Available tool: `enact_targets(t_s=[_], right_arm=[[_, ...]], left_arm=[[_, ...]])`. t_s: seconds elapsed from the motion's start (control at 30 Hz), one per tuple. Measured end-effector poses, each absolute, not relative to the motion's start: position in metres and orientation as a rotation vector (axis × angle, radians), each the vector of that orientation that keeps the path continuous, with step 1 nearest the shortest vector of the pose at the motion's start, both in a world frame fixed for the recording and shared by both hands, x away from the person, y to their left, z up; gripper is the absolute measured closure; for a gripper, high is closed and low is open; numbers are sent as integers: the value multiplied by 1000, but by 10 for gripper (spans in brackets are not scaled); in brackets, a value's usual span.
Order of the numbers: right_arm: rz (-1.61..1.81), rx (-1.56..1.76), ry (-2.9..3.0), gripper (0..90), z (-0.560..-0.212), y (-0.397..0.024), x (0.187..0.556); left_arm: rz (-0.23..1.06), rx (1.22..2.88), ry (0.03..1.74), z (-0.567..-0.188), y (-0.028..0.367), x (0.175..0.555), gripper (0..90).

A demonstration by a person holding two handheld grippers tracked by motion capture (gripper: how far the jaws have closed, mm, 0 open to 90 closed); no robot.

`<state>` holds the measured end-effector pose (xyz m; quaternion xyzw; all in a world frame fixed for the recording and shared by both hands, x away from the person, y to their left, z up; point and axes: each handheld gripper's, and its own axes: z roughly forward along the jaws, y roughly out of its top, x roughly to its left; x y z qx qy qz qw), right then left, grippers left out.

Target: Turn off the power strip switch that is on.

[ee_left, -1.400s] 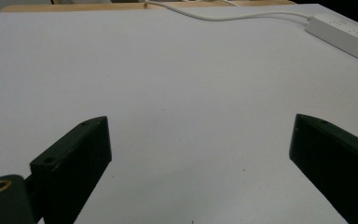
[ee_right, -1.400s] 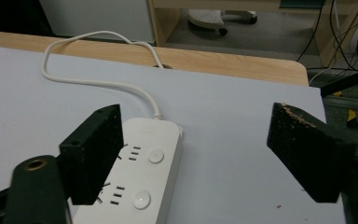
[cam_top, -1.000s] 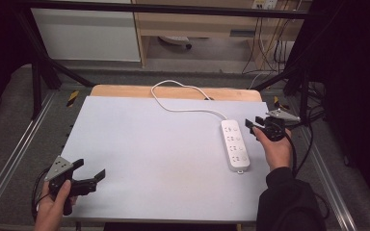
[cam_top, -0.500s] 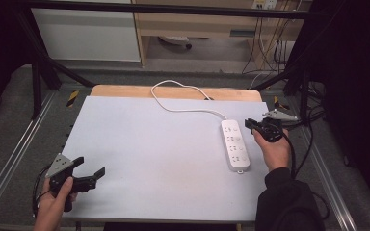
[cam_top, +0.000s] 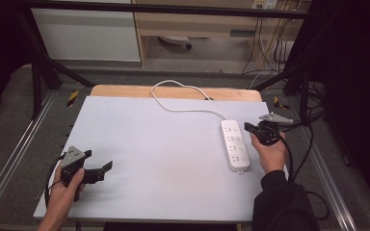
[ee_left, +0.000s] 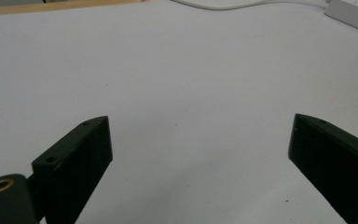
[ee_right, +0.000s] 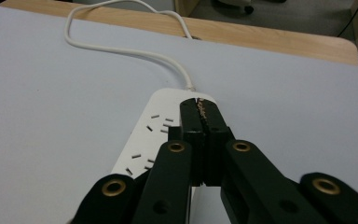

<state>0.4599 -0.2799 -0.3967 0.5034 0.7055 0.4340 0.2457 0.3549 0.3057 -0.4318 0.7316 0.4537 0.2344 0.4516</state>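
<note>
In the high view I see the white power strip (cam_top: 235, 144) lying flat on the grey table top (cam_top: 164, 159), at about 3 o'clock from the table's middle, with its long axis running from 12 to 6. Its white cable (cam_top: 183, 107) leaves the far end and loops toward 11 o'clock, onto the wooden edge. My right gripper (cam_top: 251, 129) is just beside the strip's far end, on the 3 o'clock side. My left gripper (cam_top: 107, 167) hangs near the 8 o'clock corner, well apart from the strip.

In the left gripper view the jaws stand wide apart with only bare table between them; a corner of the strip shows at 1 o'clock.

In the right gripper view the jaws have just been closing and are now pressed together, nothing between them, with their tips over the strip's cable end.

I judge the strip to be a stiff, light plastic body with smooth, rather slippery faces. I would grip it across its narrow width, on the long side walls near the middle, not on the cable, which is soft and would only drag.
</note>
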Motion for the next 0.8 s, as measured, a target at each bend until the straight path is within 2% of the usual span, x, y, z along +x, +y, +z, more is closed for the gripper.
enact_targets(t_s=[0.33,0.8], right_arm=[[1169,1398,1956,900,-413,-276,457],[1168,1433,1960,900,-426,-277,456]], left_arm=[[591,1768,1162,-431,313,349,61],[600,1812,1113,-431,301,347,61]])
